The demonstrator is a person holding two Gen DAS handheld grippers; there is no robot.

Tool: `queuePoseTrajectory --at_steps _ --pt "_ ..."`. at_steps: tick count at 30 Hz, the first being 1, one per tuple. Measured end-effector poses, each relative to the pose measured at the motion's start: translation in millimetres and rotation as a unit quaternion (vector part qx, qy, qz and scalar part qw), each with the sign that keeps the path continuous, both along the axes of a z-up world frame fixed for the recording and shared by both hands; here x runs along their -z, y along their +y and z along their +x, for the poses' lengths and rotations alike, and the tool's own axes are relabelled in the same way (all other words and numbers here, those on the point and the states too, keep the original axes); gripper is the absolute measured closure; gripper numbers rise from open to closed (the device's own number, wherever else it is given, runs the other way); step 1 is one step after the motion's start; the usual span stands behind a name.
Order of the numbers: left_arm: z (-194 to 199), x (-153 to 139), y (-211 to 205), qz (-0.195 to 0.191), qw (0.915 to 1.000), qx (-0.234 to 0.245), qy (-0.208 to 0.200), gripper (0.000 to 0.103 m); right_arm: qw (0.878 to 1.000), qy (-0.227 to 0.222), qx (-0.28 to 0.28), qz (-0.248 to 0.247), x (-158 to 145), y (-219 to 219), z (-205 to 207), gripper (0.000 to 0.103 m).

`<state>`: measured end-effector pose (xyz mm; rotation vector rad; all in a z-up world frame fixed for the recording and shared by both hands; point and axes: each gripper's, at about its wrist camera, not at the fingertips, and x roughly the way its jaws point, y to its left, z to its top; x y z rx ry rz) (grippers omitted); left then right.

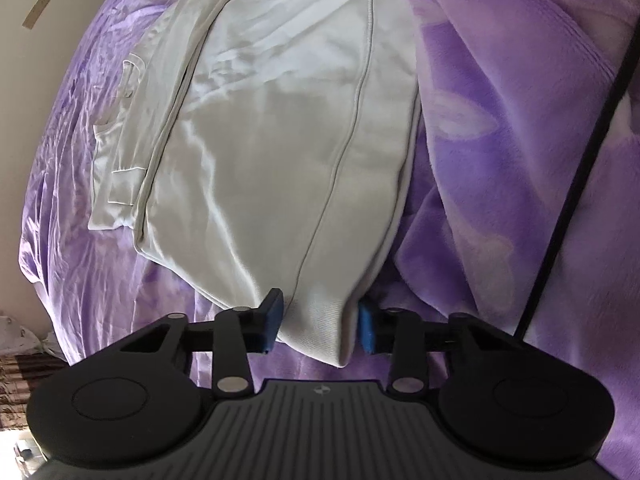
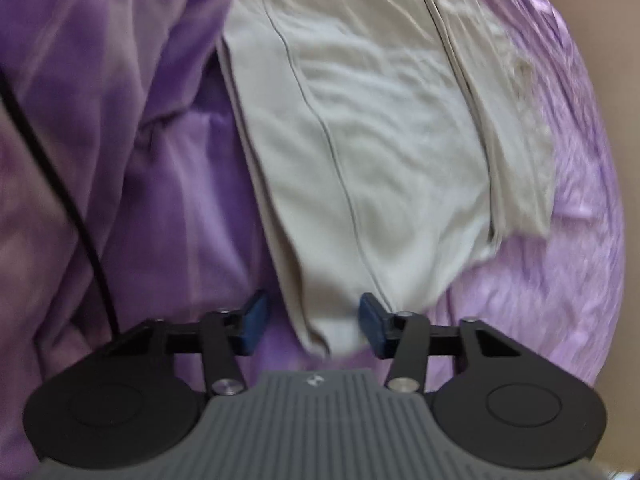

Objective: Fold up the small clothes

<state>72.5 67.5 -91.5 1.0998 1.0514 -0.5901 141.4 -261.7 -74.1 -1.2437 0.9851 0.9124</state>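
White garment [image 1: 280, 140] corner between left claw [image 1: 320, 326] pads

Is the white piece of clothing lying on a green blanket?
No, the white garment lies on a purple blanket, seen plainly from the left gripper's camera.

You're in home bedroom: bed with purple satin sheet [image 1: 100, 240], plush purple blanket [image 1: 500, 140] on right, white garment [image 1: 272, 140] spread on it.
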Motion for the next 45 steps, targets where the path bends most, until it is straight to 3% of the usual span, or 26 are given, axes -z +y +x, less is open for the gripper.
queuePoseTrajectory --at_steps 1,3,7,10,14,16,18,20,23,27,32,38,45 --pt "1 0 1 -0.001 1.0000 -0.003 0.001 0.066 1.000 0.012 0.014 0.002 -2 -5 2 0.076" --pt "1 0 1 -0.003 1.0000 -0.005 0.000 0.064 0.999 0.020 0.028 0.004 -1 -11 3 0.080" --pt "-8 1 -1 0.005 0.9996 0.013 -0.026 0.054 1.000 -0.008 0.013 0.010 -5 -9 -8 0.079" --pt "-16 4 -2 0.019 0.9975 0.043 -0.053 0.043 0.999 -0.036 -0.013 0.016 -6 -2 -20 0.069" --pt "-21 11 -6 0.026 0.9956 0.057 -0.069 0.042 0.997 -0.057 -0.040 0.019 5 9 -26 0.070" --pt "-20 14 -6 0.029 0.9952 0.057 -0.074 0.048 0.998 -0.057 -0.032 0.016 9 10 -21 0.069" --pt "-19 12 -6 0.013 0.9966 0.045 -0.067 0.083 0.998 -0.054 -0.014 0.026 7 6 -15 0.073" --pt "-17 6 -5 -0.006 0.9970 0.028 -0.072 0.096 0.998 -0.061 0.008 0.031 3 1 -9 0.087" --pt "-10 -13 2 -0.056 0.9950 -0.017 -0.081 0.098 0.997 -0.065 0.026 0.041 -2 -4 -7 0.103" --pt "1 -49 15 -0.114 0.9845 -0.074 -0.111 0.098 0.994 -0.092 0.027 0.059 -12 -4 -9 0.103" --pt "27 -92 20 -0.156 0.9655 -0.135 -0.159 0.098 0.978 -0.148 0.077 0.122 -55 -10 9 0.103" --pt "82 -134 27 -0.177 0.9420 -0.190 -0.212 0.098 0.963 -0.198 0.094 0.158 -98 -10 47 0.103" --pt "166 -156 35 -0.175 0.9231 -0.232 -0.252 0.098 0.942 -0.242 0.135 0.191 -129 -4 125 0.103"
